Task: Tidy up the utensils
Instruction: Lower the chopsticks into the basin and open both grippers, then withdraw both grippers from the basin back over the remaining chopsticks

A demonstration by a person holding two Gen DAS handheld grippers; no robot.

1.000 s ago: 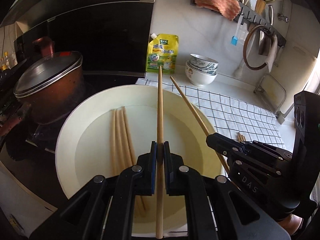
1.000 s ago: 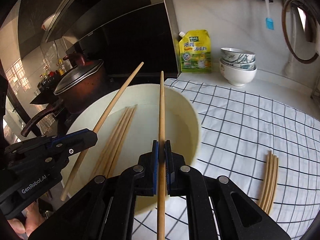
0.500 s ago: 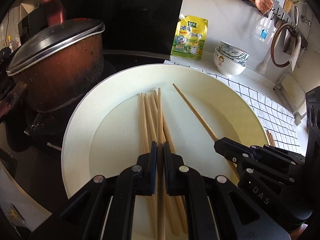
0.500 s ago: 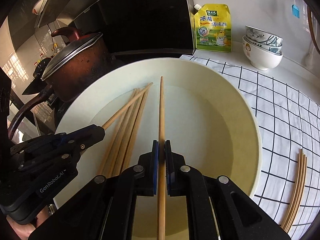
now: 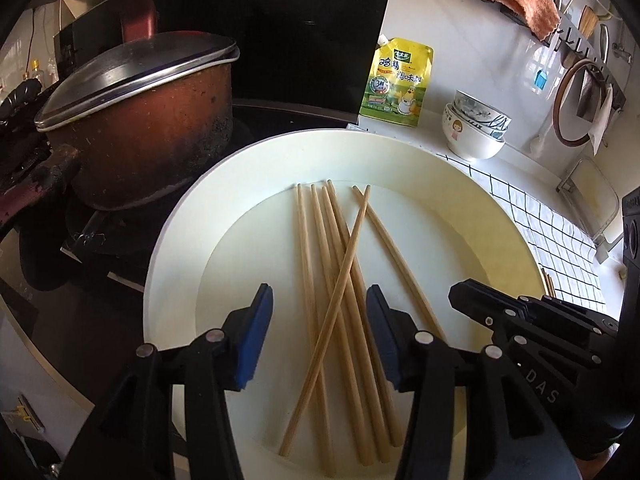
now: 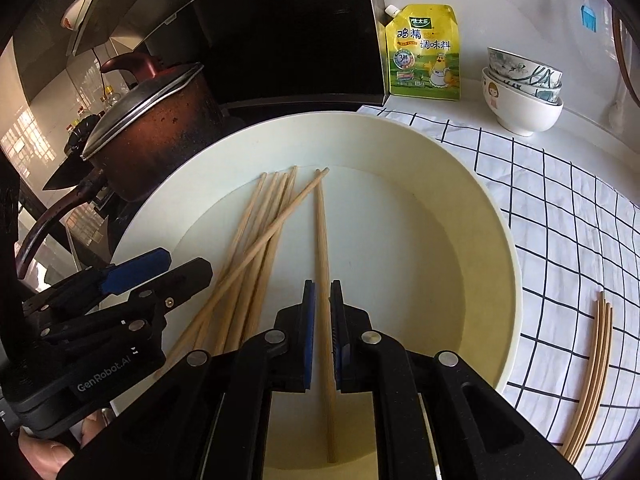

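Several wooden chopsticks lie in a large cream basin, one crossed over the others. My left gripper is open above them and holds nothing. In the right wrist view my right gripper is slightly open, with a chopstick lying on the basin floor between its pads, released. The left gripper shows at the left of that view. More chopsticks lie on the checked cloth at the right.
A brown lidded pot stands on the stove left of the basin. A yellow seasoning pouch and stacked bowls stand at the back by the wall. A white checked cloth covers the counter on the right.
Both grippers lowered their chopsticks into the basin and opened. The left one's chopstick now lies crossed over the pile; the right one's lies flat beside it.
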